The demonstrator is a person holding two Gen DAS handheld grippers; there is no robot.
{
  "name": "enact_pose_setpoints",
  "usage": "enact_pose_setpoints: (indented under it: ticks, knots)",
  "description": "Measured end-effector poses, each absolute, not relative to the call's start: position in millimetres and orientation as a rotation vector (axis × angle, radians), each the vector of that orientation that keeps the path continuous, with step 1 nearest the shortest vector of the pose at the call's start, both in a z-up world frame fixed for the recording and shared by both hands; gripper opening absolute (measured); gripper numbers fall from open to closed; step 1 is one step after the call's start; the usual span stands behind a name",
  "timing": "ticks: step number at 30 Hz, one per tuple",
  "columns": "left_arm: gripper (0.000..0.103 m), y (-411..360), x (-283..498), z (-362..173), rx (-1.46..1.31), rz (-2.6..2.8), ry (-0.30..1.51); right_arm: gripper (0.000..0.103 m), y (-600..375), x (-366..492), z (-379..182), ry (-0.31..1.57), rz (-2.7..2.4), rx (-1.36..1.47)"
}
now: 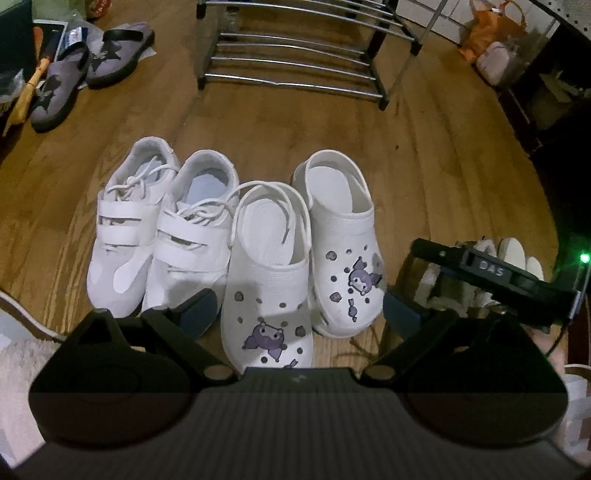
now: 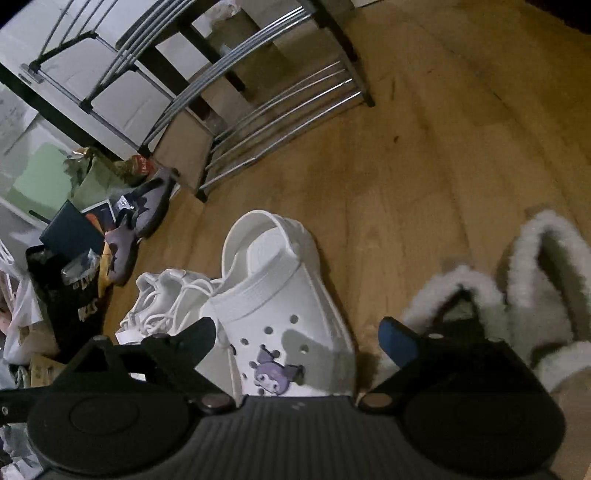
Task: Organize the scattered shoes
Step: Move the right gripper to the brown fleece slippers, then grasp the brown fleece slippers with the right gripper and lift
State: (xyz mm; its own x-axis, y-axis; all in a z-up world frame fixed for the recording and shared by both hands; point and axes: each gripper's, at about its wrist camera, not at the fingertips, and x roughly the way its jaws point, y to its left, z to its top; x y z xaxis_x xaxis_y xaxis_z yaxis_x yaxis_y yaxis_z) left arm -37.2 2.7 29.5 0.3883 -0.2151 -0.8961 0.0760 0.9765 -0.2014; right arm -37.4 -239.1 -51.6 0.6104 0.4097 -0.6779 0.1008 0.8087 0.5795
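Observation:
On the wooden floor stand two white sneakers (image 1: 159, 236) side by side and, to their right, two white clogs (image 1: 269, 273) with purple charms. My left gripper (image 1: 299, 306) is open, its fingers on either side of the nearer clog's toe, not touching it. My right gripper (image 2: 297, 339) is open above the other clog (image 2: 284, 306), with fluffy white slippers (image 2: 517, 295) to its right. The right gripper's body (image 1: 495, 277) shows at the right of the left wrist view. Two grey shoes (image 1: 85, 70) lie far left.
A chrome shoe rack (image 1: 295, 48) with bare rails stands ahead on the floor; it also shows in the right wrist view (image 2: 258, 122). Bags and clutter (image 2: 66, 266) lie at the left. An orange bag (image 1: 491, 33) sits at the far right.

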Motion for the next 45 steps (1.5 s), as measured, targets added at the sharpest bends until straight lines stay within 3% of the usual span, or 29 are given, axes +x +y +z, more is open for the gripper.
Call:
enact_pose_setpoints:
  ticks: [9, 13, 20, 29, 31, 36, 39, 40, 41, 45]
  knots:
    - [0.097, -10.1, -28.5, 27.7, -0.101, -0.186, 1.14, 0.096, -269.1, -44.6, -50.3, 0.878, 0.165, 0.641]
    - [0.097, -3.2, -19.0, 19.5, -0.155, -0.134, 1.151, 0.085, -278.3, -50.2, -50.2, 0.873, 0.149, 0.576]
    - [0.097, -4.9, -15.3, 7.1, -0.168, -0.154, 1.167, 0.085, -324.2, -66.4, -49.9, 0.824, 0.026, 0.579]
    - [0.097, -9.2, -20.4, -7.8, -0.151, -0.16, 1.196, 0.082, -313.5, -76.6, -64.0, 0.879, -0.082, 0.369]
    - [0.097, -4.6, -20.0, -8.3, -0.155, -0.154, 1.2, 0.071, -300.6, -69.0, -67.3, 0.899, -0.074, 0.282]
    - [0.097, 4.6, -20.2, -9.5, -0.178, -0.151, 1.195, 0.066, -280.2, -40.7, -94.8, 0.968, -0.113, 0.084]
    - [0.097, 8.5, -19.1, -12.9, -0.197, -0.153, 1.205, 0.05, -276.0, -17.2, -123.0, 1.01, -0.07, 0.064]
    - [0.097, 8.2, -18.7, -13.4, -0.197, -0.156, 1.206, 0.028, -273.5, -14.5, -125.5, 0.986, -0.055, 0.046]
    - [0.097, 7.8, -18.3, -13.9, -0.197, -0.158, 1.208, 0.017, -275.5, -13.0, -123.9, 0.981, -0.059, 0.071]
    - [0.097, 6.4, -16.6, -15.9, -0.197, -0.169, 1.213, 0.014, -297.3, -10.4, -118.7, 0.935, -0.081, 0.297]
